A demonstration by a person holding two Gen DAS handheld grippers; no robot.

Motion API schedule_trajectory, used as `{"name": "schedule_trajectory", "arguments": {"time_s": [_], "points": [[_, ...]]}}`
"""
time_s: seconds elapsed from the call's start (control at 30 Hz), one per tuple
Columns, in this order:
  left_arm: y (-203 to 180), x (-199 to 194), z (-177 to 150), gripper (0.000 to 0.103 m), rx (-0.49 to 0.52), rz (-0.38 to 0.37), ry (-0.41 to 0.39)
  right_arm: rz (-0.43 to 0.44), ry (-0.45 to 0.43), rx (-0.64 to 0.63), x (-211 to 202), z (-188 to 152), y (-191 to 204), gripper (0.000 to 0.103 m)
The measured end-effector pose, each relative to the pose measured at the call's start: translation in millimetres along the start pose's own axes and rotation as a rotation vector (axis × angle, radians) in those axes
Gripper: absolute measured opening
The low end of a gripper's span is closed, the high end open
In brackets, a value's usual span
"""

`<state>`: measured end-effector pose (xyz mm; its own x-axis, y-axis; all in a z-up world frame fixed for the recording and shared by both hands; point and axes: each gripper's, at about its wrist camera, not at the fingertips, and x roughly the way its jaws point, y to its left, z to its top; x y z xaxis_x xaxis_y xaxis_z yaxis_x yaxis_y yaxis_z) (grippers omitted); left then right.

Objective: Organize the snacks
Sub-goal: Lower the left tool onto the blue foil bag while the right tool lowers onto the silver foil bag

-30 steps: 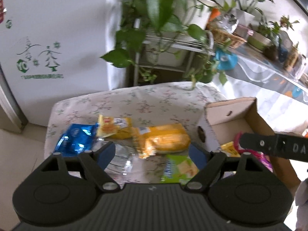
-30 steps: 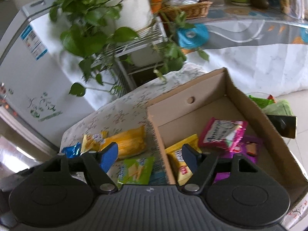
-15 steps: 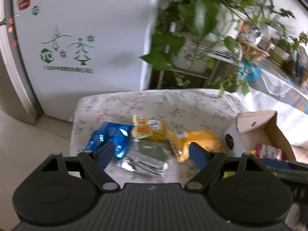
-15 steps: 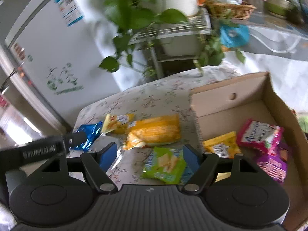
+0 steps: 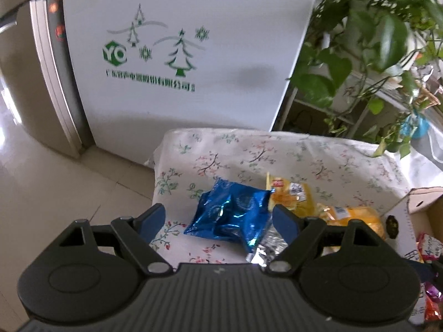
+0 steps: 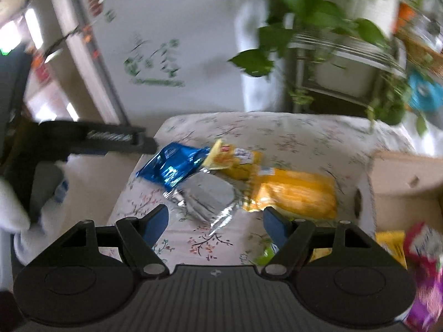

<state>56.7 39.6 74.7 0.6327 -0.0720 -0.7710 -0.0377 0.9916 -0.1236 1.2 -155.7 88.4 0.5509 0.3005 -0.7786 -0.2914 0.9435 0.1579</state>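
Observation:
My left gripper (image 5: 218, 220) is open and empty, with a shiny blue snack packet (image 5: 232, 217) lying between its fingers on the floral tablecloth (image 5: 304, 160). Beside it lie a small yellow packet (image 5: 290, 197), a silver packet (image 5: 267, 249) and a long orange-yellow packet (image 5: 351, 218). My right gripper (image 6: 216, 222) is open and empty above the silver packet (image 6: 210, 196). The blue packet (image 6: 171, 166), the small yellow packet (image 6: 229, 160) and the orange-yellow packet (image 6: 293, 193) lie beyond it. A green packet (image 6: 265, 251) shows under its right finger. The cardboard box (image 6: 401, 182) holds pink and yellow packets.
A white fridge (image 5: 180, 55) stands behind the table. A leafy plant on a wire rack (image 5: 368, 63) hangs over the far right. The left gripper's body (image 6: 110, 138) reaches in at the table's left edge in the right wrist view. Tiled floor (image 5: 55, 182) lies to the left.
Both grippers have swung left, away from the box. The left one now frames the blue packet; the right one now sits over the silver packet. Both stay open.

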Motion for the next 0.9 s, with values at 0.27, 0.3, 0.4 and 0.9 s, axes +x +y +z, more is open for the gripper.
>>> {"name": "schedule_trajectory", "arguments": {"time_s": [0.27,0.3,0.4,0.9], "points": [[12,28,9,0.084,-0.028,-0.091,0.041,0.073,0.013,-0.221,40,14,10,0.081],[13,32,10,0.084,-0.031,-0.105,0.043,0.075,0.014,-0.236,45,16,10,0.081],[12,43,13,0.084,-0.036,-0.126,0.057,0.090,0.027,-0.237,58,20,10,0.081],[2,87,6,0.084,0.041,-0.156,0.129,0.085,0.113,-0.343,103,15,16,0.080]]}}
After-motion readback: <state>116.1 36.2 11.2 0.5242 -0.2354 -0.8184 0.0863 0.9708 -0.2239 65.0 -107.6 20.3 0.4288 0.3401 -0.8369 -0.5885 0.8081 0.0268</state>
